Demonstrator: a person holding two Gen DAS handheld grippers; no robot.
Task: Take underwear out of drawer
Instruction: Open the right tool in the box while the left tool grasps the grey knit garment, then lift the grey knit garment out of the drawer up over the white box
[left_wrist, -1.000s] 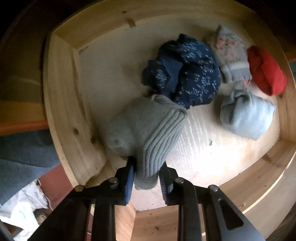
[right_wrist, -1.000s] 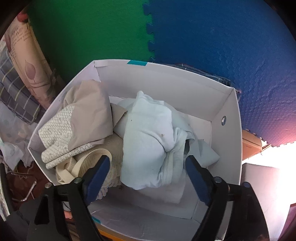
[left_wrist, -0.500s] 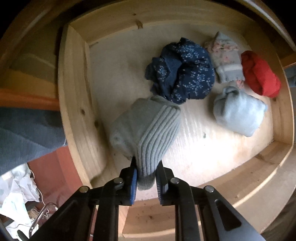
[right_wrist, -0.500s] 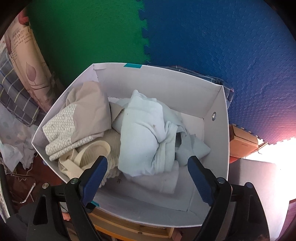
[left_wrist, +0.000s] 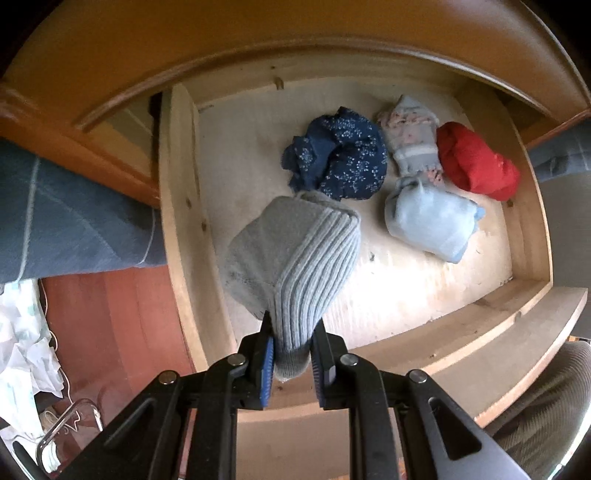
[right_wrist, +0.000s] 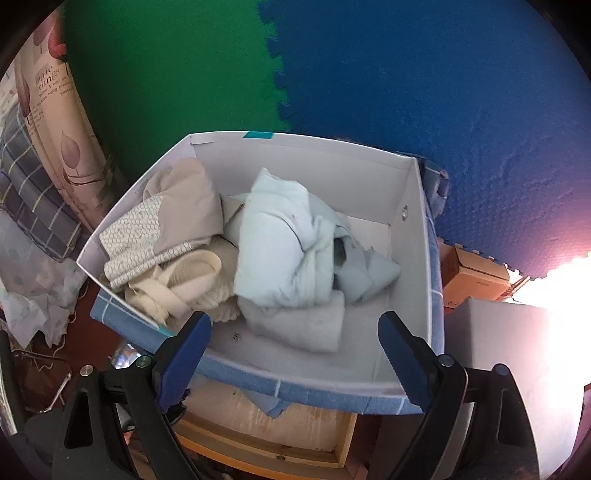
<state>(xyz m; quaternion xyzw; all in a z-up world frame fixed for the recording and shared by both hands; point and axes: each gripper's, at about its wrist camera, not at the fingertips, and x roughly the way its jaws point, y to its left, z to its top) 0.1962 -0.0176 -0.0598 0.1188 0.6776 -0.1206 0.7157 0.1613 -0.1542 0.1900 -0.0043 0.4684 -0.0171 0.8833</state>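
Above the open wooden drawer (left_wrist: 173, 206), my left gripper (left_wrist: 291, 354) points straight down and its blue pads are squeezed tight on the grey ribbed bundle (left_wrist: 295, 254), which hangs from them over the drawer's left front part, lifted clear of the pale bottom board. Behind it, four more rolled pieces lie on the drawer floor: a dark blue one with small white flowers (left_wrist: 340, 155) near the middle, a grey one with pink flowers (left_wrist: 410, 140) just to its right, a red one (left_wrist: 476, 162) next to the right wall, and a light blue one (left_wrist: 432, 221) in front of those two. The grey flowered one and the light blue one look like they touch. To the left of the drawer I see a blue cloth (left_wrist: 66, 221) and a reddish floor (left_wrist: 107, 317). My right gripper (right_wrist: 291, 354) is over a white box with a blue checked outside (right_wrist: 332, 391). Its jaws are wide and opening, with nothing between them. Inside the box lie a light blue folded garment (right_wrist: 273, 243), a beige and white patterned cloth (right_wrist: 166, 221) on the left, and a cream lacy piece (right_wrist: 184, 280) in front of that. Behind the box are a green foam mat (right_wrist: 166, 74) and a blue foam mat (right_wrist: 424, 92), joined like puzzle pieces.
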